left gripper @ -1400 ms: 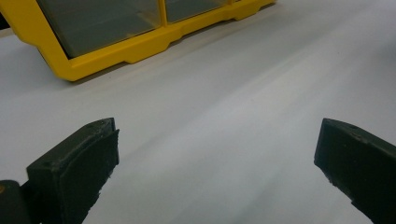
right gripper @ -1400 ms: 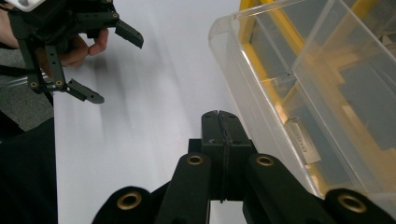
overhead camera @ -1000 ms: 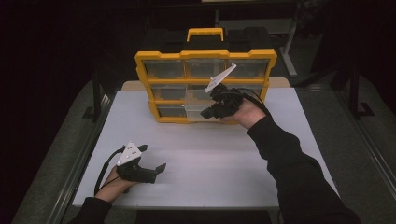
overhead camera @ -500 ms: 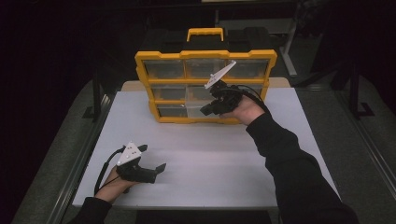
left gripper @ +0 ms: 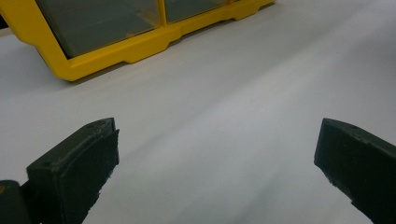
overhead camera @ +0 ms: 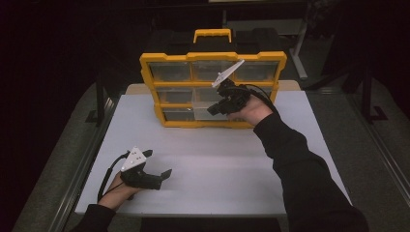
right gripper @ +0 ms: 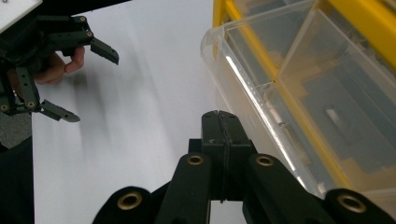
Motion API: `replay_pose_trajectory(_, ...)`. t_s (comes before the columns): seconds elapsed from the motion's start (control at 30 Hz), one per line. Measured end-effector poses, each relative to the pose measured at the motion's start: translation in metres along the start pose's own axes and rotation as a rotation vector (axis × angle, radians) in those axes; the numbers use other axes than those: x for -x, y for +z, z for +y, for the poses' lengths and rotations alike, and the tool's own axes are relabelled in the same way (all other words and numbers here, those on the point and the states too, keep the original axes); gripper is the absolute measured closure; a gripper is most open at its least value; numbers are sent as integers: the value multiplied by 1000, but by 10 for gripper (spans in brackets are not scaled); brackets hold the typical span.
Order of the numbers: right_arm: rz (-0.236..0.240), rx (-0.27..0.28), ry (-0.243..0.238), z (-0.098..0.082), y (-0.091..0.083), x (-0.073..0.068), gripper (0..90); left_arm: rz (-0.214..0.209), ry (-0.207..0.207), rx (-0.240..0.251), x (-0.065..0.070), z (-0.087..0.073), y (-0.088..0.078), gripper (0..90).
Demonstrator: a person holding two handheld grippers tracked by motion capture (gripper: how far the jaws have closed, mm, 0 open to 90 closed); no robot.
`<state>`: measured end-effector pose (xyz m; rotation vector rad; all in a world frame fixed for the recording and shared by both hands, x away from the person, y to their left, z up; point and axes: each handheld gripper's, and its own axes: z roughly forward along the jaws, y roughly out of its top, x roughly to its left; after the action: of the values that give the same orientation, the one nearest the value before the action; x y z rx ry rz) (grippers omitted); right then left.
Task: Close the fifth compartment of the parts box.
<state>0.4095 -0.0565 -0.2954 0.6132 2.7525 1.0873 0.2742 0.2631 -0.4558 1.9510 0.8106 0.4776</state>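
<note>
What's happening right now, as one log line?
right hand-held gripper: shut, beside pulled-out clear plastic drawer | left hand-held gripper: open, empty

Overhead and gripper views, shared organizer [overhead camera: 212,89]

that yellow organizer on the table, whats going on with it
A person is working at a yellow organizer that stands upright at the back of a white table. The right tool, its jaws shut with nothing between them, is at a clear drawer in the bottom row, which sticks partway out of the frame. The left tool rests low near the table's front left, jaws open and holding nothing.
</note>
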Motion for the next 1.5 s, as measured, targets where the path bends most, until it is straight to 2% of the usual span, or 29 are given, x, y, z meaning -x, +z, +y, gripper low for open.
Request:
replay_pose_trajectory(0.67, -18, 6, 17, 9, 2, 13, 889, -2, -1, 0, 0, 0, 0, 0)
replay_pose_trajectory(1.23, -42, 19, 55, 13, 6, 28, 889, 0, -2, -4, -1, -1, 1, 0)
replay_pose_trajectory(1.5, -70, 22, 60, 15, 8, 34, 889, 0, -4, -3, -2, -1, 0, 0)
